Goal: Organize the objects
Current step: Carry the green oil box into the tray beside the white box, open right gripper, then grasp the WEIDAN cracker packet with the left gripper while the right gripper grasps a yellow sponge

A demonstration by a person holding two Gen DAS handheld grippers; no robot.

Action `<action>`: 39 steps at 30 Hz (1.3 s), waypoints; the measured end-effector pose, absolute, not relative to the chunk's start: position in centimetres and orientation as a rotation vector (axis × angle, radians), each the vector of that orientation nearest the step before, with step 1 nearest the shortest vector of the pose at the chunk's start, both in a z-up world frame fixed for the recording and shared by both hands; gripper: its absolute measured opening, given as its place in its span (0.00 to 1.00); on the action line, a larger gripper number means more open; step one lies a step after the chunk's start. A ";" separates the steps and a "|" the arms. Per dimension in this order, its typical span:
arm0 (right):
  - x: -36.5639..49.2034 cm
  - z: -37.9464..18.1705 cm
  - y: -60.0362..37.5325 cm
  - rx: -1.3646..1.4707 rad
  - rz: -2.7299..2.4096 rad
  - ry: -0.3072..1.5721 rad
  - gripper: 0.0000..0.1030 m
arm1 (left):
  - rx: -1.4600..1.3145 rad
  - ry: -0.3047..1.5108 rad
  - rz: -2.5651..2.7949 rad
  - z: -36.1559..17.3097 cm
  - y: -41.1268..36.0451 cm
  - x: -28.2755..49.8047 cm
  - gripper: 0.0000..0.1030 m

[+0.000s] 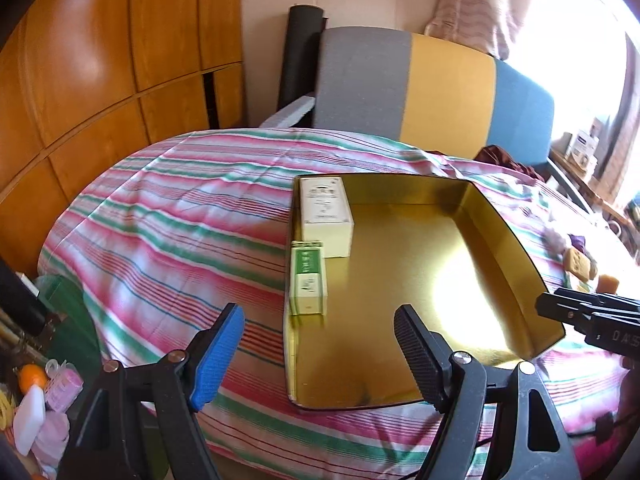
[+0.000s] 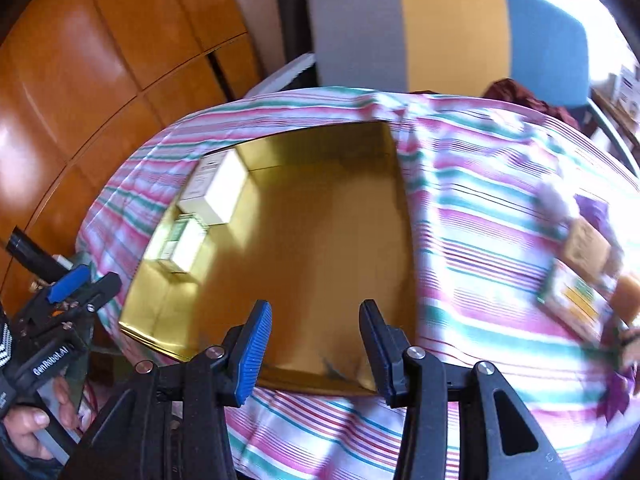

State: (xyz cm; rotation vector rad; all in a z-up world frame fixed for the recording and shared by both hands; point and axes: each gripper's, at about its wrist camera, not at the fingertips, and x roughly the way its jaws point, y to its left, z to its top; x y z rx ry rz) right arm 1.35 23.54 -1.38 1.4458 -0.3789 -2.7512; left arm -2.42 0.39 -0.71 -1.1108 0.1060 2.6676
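A shallow gold metal tray point(image 1: 516, 240) lies on the striped cloth. A white box point(image 1: 325, 210) and a green-and-white box point(image 1: 307, 278) lie along its left wall. Both also show in the right wrist view, white box point(image 2: 214, 188) and green box point(image 2: 182, 244), in the tray point(image 2: 402, 184). My left gripper point(image 1: 320, 344) is open and empty above the tray's near left corner. My right gripper point(image 2: 316, 340) is open and empty over the tray's near edge. Its body shows at the right of the left wrist view point(image 1: 592, 316).
Loose items lie on the cloth right of the tray: a tan block point(image 2: 586, 246), an orange block point(image 2: 626, 298), a flat green-and-yellow packet point(image 2: 572, 300). A grey, yellow and blue chair back point(image 1: 436, 88) stands behind the table. Clutter sits on the floor at left point(image 1: 36, 408).
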 end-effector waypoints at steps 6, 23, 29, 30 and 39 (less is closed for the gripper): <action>4.2 -1.6 28.4 1.484 -2.853 -0.442 0.45 | -1.077 0.166 2.621 -0.3 2.8 -2.0 0.80; 14.8 -0.1 46.1 1.568 -3.304 -0.833 0.45 | -0.981 0.314 2.369 0.9 13.7 -1.4 0.80; 19.2 -1.8 50.8 1.328 -3.203 -1.449 0.46 | -0.922 0.398 2.233 1.3 19.4 0.1 0.80; 19.8 -1.4 51.0 1.261 -3.226 -1.478 0.46 | -0.915 0.417 2.200 1.2 20.7 0.5 0.80; 21.1 -1.5 52.0 1.096 -3.180 -1.628 0.51 | -0.852 0.709 1.919 -1.2 31.4 2.7 0.85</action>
